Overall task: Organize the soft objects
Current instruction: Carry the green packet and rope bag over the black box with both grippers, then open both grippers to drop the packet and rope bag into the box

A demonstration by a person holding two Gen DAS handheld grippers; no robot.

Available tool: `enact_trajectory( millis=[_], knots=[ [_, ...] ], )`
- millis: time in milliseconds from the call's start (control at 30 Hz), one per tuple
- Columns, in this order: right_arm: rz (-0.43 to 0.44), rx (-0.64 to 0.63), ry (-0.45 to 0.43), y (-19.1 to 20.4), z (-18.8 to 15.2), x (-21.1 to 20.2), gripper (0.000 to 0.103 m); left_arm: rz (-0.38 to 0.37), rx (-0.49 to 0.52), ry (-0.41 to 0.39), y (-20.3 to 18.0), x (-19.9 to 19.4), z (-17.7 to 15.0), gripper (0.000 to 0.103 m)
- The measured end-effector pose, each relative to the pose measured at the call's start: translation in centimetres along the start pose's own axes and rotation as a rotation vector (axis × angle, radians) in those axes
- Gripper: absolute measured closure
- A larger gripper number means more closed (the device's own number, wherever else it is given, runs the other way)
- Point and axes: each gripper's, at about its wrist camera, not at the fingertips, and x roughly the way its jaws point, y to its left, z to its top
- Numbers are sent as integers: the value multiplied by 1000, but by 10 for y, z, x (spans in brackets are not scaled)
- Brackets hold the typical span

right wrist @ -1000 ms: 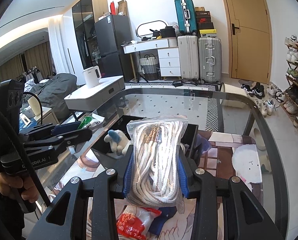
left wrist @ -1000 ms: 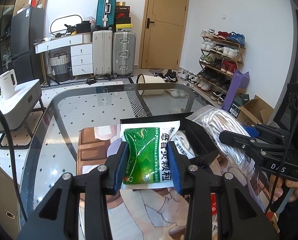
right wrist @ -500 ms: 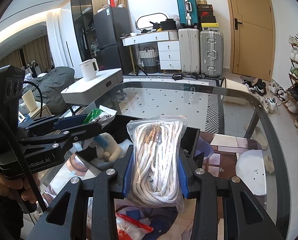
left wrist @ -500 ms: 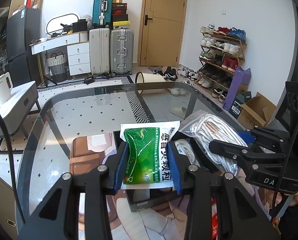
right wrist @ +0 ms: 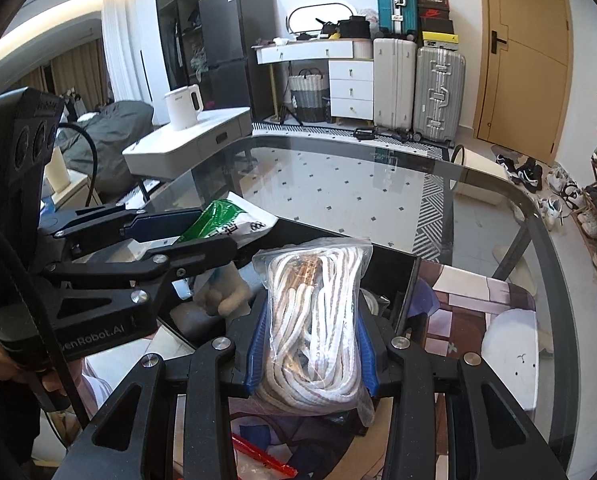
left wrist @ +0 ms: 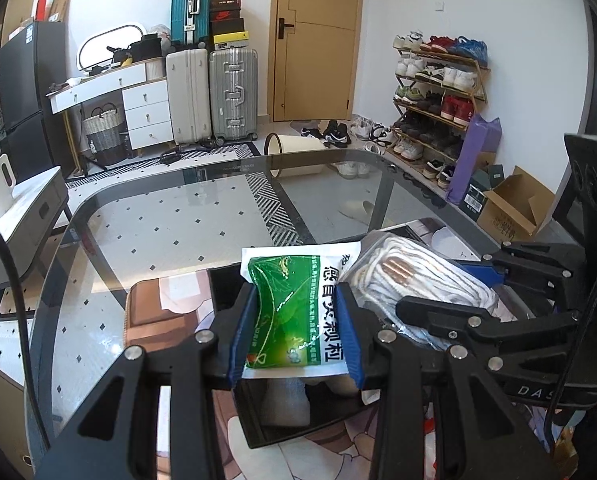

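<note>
My left gripper [left wrist: 294,336] is shut on a green and white packet [left wrist: 294,312], held over a black open box [left wrist: 274,420] on the glass table. My right gripper [right wrist: 310,340] is shut on a clear bag of white rope [right wrist: 314,320] over the same black box [right wrist: 386,264]. In the left wrist view the rope bag [left wrist: 414,280] and right gripper [left wrist: 450,300] sit just right of the packet. In the right wrist view the packet [right wrist: 222,220] and left gripper [right wrist: 178,236] are at left. A beige plush toy [right wrist: 222,296] lies in the box.
A picture mat [right wrist: 478,304] covers the glass table [left wrist: 170,232] under the box. A red packet [right wrist: 258,456] lies near the front edge. A white side table with a kettle [right wrist: 182,108] stands to the left; suitcases, a door and a shoe rack [left wrist: 438,92] line the far walls.
Both grippers have moved forward and slightly down with their loads, from behind the black box to over it. They have also drawn closer together. Both grips are unchanged.
</note>
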Motion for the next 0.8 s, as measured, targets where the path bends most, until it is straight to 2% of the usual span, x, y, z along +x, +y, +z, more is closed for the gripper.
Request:
enact_trajectory(
  millis=[400,633,800],
  knots=[
    [5,-19,98,-3,5,31,65,7,25,55,-4,15,-4,65],
    [-7,-86,95,0,4,37,65,26,50,74,-9,21,-10,65],
    [-37,-102,67,1,2,30,52,31,66,72,-11,21,-10,62]
  ],
)
